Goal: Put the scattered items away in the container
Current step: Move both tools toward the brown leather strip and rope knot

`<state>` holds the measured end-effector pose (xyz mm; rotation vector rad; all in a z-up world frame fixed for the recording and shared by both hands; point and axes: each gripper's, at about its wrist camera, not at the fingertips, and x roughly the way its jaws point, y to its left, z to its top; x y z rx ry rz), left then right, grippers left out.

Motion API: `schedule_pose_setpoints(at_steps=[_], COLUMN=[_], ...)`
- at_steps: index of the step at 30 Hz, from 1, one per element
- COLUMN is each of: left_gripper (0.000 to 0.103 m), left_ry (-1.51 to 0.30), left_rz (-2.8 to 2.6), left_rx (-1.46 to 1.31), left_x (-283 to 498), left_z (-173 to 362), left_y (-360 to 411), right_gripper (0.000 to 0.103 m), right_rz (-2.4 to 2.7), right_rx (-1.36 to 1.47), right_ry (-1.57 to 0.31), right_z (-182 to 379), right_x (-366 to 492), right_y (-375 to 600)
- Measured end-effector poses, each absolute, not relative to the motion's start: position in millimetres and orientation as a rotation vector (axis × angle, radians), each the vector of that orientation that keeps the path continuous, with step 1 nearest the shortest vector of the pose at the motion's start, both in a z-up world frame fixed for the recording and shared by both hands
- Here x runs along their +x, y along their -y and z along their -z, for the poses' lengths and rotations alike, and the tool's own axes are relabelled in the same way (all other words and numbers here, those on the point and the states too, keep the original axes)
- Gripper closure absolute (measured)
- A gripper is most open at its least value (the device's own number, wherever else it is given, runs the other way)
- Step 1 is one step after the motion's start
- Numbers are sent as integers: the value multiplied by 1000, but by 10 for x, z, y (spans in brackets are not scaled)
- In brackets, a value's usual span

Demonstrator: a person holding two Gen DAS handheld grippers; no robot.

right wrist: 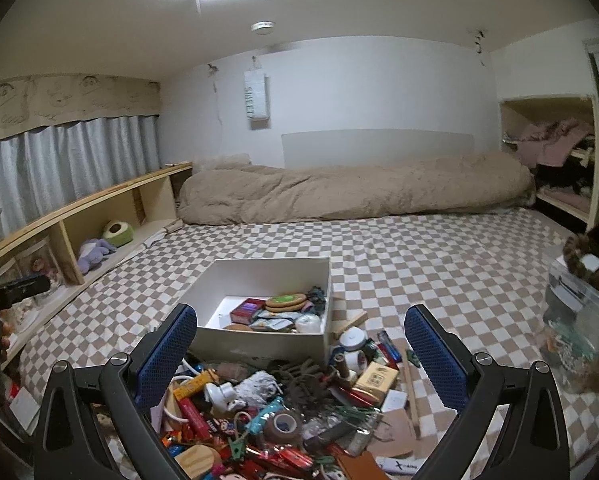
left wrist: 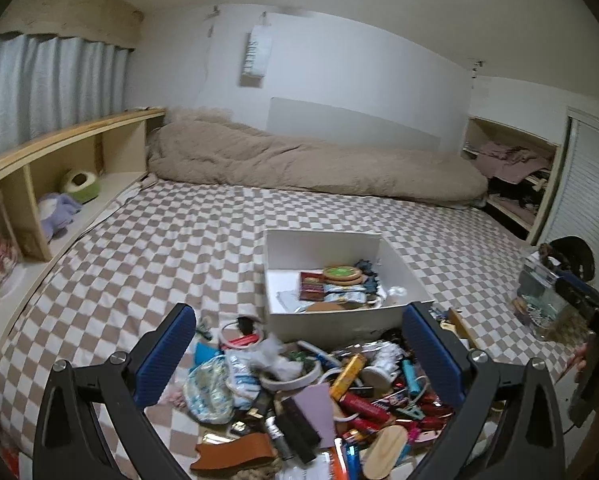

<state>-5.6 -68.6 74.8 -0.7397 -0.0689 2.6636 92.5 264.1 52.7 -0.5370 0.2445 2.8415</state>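
On a checkered bed [left wrist: 147, 240], left wrist view: the left gripper [left wrist: 295, 364] hovers w/ jaws wide apart and nothing between them, above a dense pile of scattered items [left wrist: 299, 396] heaped against the near wall of a white box [left wrist: 331, 324]. Risk here, as a judgement: the heap is so tangled that closing on one piece may drag neighbours along. The white cords and rings look likely to snag, and light stuff such as the crumpled paper wad [left wrist: 277, 360] could spill off the bed edge. A patterned pouch [left wrist: 209, 386] lies at the pile's left; it looks soft and may slump out of a shallow pinch. The box sits mid-bed, just beyond the pile, open-topped, upright, already partly filled; a round green-faced coaster [left wrist: 342, 273] rests atop small packets inside. At the far right edge the other gripper shows dimly in front of a clear plastic tub [left wrist: 539, 300].

Right wrist view: the right gripper [right wrist: 299, 364] also hangs empty, jaws spread wide, over the same heap [right wrist: 283, 412] from a slightly different angle. The box [right wrist: 259, 344] stands ahead and a bit left, its near wall touching the clutter. Probable hazard: a low carry could clip that wall and shove the box, since it looks like light card. A roll of brown tape [right wrist: 285, 424] and a small yellow carton [right wrist: 375, 380] sit near the top, prob. the easier picks; a dark stringy tangle [right wrist: 303, 380] looks apt to catch on neighbours.
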Motion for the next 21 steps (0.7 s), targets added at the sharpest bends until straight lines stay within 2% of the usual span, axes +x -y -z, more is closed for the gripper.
schedule_pose_setpoints(at_steps=[7, 21], left_gripper=[0, 0], left_ry=[183, 224], left_rz=[-2702, -2672], left_rx=[-838, -1123], left_x=[-136, -258], left_z=[-430, 331], left_y=[925, 1118], right_gripper=[0, 0], right_rz=[-2763, -2682], right_rx=[-587, -717], right_ry=[-311, -448], right_z=[-326, 206], right_x=[1001, 1097], right_y=[-2833, -3119])
